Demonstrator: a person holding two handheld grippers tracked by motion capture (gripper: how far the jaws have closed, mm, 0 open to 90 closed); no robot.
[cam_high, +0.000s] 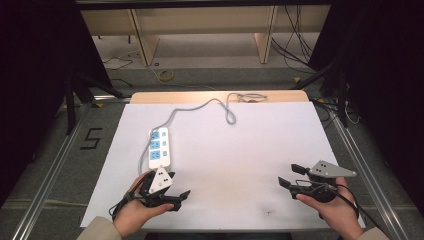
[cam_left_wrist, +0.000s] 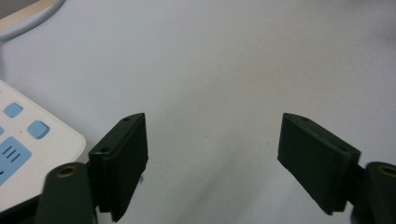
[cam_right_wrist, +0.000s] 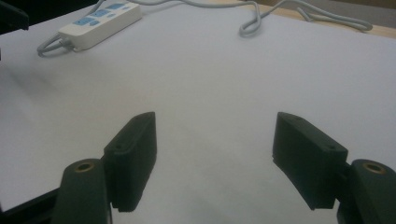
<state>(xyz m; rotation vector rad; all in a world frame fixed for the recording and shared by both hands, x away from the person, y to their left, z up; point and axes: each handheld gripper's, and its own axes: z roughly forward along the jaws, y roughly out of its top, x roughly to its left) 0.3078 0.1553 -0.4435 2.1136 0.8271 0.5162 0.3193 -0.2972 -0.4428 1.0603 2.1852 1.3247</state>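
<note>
Both grippers, left gripper (cam_high: 175, 197) and right gripper (cam_high: 291, 176), sat low on the white worktop (cam_high: 240, 150), jaws spread wide, nothing held; power strip (cam_high: 160, 147) just beyond the left one.

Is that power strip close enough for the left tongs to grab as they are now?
Probably yes. The left tongs sit open just in front of the power strip, whose near end shows beside them in the left gripper view, with only bare white sheet between.

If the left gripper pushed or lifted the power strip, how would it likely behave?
The power strip lies flat and looks like rigid plastic, so it would probably slide on the smooth white sheet rather than tip or roll. Its grey cord snakes loosely toward the far edge, so it would likely drag and swing the strip. The glossy casing may be slippery to grip.
</note>
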